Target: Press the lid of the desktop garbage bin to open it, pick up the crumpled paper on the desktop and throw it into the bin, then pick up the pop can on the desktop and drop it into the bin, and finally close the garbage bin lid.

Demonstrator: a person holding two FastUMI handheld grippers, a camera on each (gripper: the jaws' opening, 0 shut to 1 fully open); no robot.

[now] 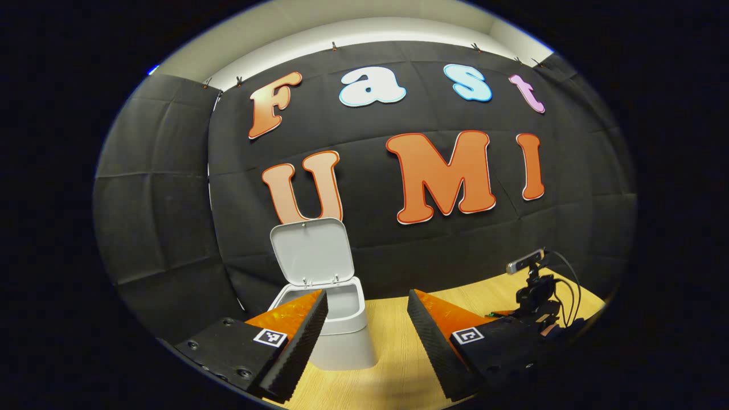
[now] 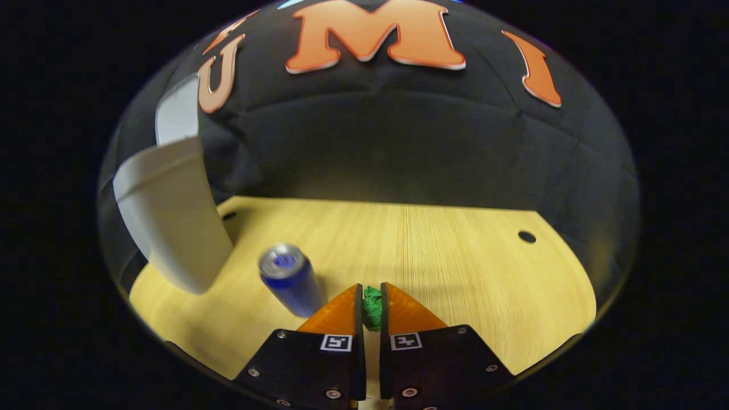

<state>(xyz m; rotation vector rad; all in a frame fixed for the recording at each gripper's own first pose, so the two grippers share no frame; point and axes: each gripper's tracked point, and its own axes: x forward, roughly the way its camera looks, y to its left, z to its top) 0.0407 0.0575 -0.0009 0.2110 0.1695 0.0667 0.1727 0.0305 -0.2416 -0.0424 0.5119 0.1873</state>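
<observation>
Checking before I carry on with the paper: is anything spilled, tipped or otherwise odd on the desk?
Nothing stands out. The bin stands upright with its lid open, the pop can stands upright on the desk, and the right hand-held gripper is shut on the green crumpled paper.

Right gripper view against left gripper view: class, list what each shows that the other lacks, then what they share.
Right gripper view alone: the right tool shut on green crumpled paper, and the blue pop can standing beside it. Left gripper view alone: the left tool open, and a small camera on a stand. Shared: the white bin, lid raised, and the wooden desktop.
</observation>
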